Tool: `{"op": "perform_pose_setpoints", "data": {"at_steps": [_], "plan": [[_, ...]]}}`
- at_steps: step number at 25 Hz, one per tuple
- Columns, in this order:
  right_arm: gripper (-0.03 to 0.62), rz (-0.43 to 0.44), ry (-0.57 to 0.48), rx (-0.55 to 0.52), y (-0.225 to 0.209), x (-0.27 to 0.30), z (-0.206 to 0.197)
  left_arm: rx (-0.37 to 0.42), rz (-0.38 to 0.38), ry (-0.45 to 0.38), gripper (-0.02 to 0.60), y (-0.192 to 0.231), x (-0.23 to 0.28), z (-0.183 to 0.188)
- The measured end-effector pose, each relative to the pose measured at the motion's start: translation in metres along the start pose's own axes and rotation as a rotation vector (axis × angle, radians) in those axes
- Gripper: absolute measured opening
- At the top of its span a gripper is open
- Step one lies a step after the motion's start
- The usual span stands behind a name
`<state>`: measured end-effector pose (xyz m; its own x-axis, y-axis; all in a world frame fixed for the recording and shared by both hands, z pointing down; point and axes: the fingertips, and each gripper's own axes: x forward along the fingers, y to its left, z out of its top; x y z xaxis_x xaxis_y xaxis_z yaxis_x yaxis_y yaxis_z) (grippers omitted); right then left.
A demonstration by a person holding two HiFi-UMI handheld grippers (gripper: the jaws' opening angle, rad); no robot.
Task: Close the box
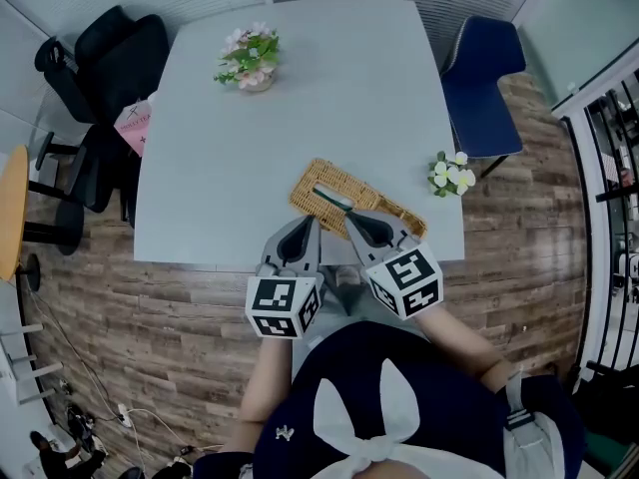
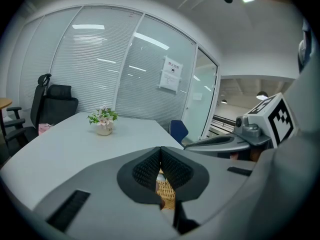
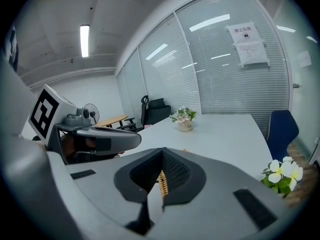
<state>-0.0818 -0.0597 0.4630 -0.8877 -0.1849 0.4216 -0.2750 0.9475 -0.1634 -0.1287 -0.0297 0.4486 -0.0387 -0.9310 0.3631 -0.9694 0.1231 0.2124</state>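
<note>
The woven box [image 1: 351, 200] lies on the surface [image 1: 300, 98], just ahead of the tips of both pairs of jaws. The left gripper [image 2: 161, 153] and the right gripper [image 3: 162, 154] each have their jaws pressed together with nothing between them. Neither touches the box for certain. From above the box looks flat, with 1 dark strip [image 1: 328, 199] across its top. Whether its lid is down cannot be told, so closing may be done or not begun.
</note>
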Motion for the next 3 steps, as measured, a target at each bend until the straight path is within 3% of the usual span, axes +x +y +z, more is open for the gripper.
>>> {"op": "perform_pose_setpoints", "data": {"at_steps": [3], "plan": [[0.002,-0.003,0.008,-0.008,-0.0020,0.0023,-0.0020,-0.002,0.000,0.005,0.021,0.0007,0.0018,-0.0020]]}}
